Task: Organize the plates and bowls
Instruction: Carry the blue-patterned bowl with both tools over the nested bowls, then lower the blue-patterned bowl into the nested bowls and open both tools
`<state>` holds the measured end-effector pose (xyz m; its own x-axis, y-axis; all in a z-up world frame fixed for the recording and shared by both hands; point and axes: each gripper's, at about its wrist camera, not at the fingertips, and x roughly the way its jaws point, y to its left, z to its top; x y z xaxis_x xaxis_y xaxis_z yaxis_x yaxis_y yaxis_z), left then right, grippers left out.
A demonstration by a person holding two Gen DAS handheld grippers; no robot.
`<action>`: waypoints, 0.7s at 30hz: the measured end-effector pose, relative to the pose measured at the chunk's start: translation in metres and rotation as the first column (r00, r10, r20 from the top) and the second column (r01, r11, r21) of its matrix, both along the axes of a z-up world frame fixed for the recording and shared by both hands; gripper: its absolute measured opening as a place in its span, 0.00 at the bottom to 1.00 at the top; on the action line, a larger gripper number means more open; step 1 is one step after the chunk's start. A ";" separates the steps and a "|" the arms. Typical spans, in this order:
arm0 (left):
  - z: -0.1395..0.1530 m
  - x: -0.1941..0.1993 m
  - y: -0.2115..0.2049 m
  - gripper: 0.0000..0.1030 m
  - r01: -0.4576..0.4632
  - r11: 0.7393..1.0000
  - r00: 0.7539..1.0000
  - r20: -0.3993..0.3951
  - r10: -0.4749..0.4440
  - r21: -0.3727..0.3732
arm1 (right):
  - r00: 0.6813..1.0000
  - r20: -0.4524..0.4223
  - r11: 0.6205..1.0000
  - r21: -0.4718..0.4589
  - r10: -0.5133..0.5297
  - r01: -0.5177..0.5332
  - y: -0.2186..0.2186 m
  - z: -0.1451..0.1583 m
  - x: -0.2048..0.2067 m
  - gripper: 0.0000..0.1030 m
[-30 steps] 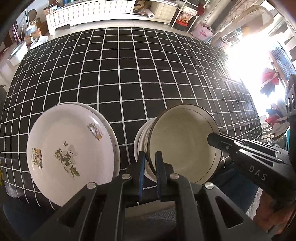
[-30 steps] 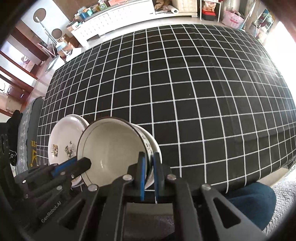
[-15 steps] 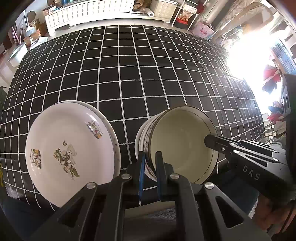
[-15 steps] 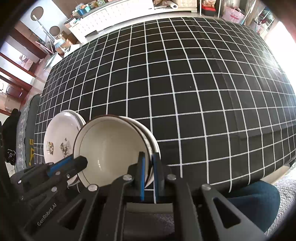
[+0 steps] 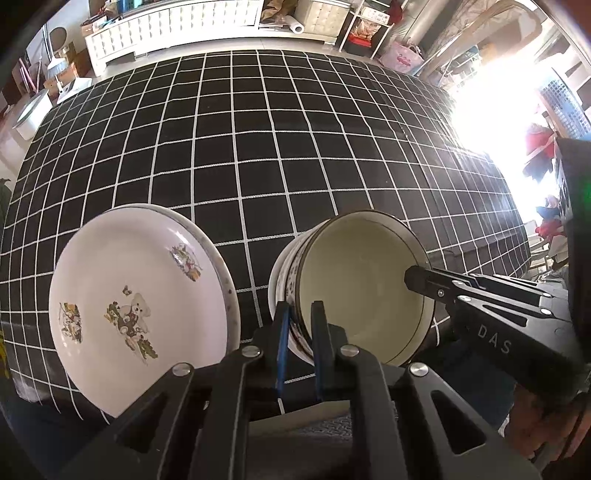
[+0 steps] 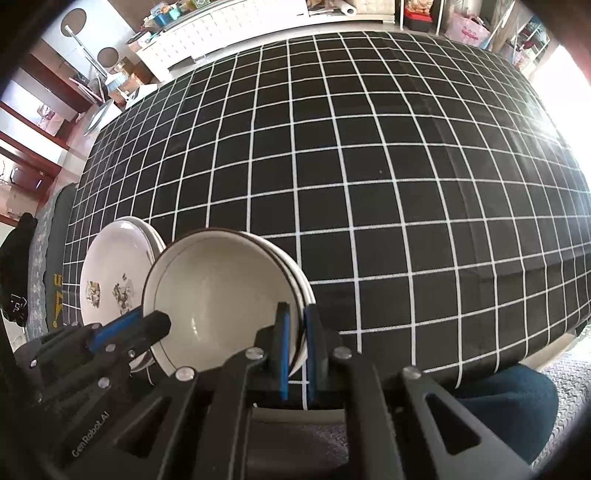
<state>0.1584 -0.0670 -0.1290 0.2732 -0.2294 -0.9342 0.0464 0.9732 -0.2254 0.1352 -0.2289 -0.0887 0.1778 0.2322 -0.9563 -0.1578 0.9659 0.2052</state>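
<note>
A stack of cream bowls with dark rims (image 5: 354,288) sits near the table's front edge; it also shows in the right wrist view (image 6: 221,295). My left gripper (image 5: 297,332) is shut on the stack's left rim. My right gripper (image 6: 295,339) is shut on its right rim, and shows in the left wrist view (image 5: 417,277). A stack of white plates with a teddy-bear print (image 5: 136,295) rests to the left of the bowls, also in the right wrist view (image 6: 114,280).
The table wears a black cloth with a white grid (image 5: 258,147), which hangs over the front edge (image 6: 480,332). White cabinets (image 5: 177,26) and shelves stand beyond the far side. A person's knee (image 6: 509,398) is below the right front edge.
The bowl stack, held by both grippers, has shifted slightly away from me and looks tipped up a little more. The plates have not moved.
</note>
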 end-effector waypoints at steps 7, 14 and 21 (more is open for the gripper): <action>0.001 0.000 -0.002 0.10 0.001 1.000 1.000 0.001 -0.001 -0.001 | 1.000 0.014 0.999 -0.028 0.015 -0.015 0.005 0.000 -0.002 0.11; 0.001 -0.001 0.000 0.10 0.011 1.000 1.000 0.006 -0.010 -0.012 | 1.000 0.012 1.000 -0.026 -0.004 0.004 0.003 -0.002 0.000 0.11; 0.008 -0.003 0.006 0.18 -0.023 1.000 0.998 0.056 0.023 0.008 | 1.000 -0.007 1.000 0.002 -0.029 0.029 -0.007 0.002 -0.002 0.13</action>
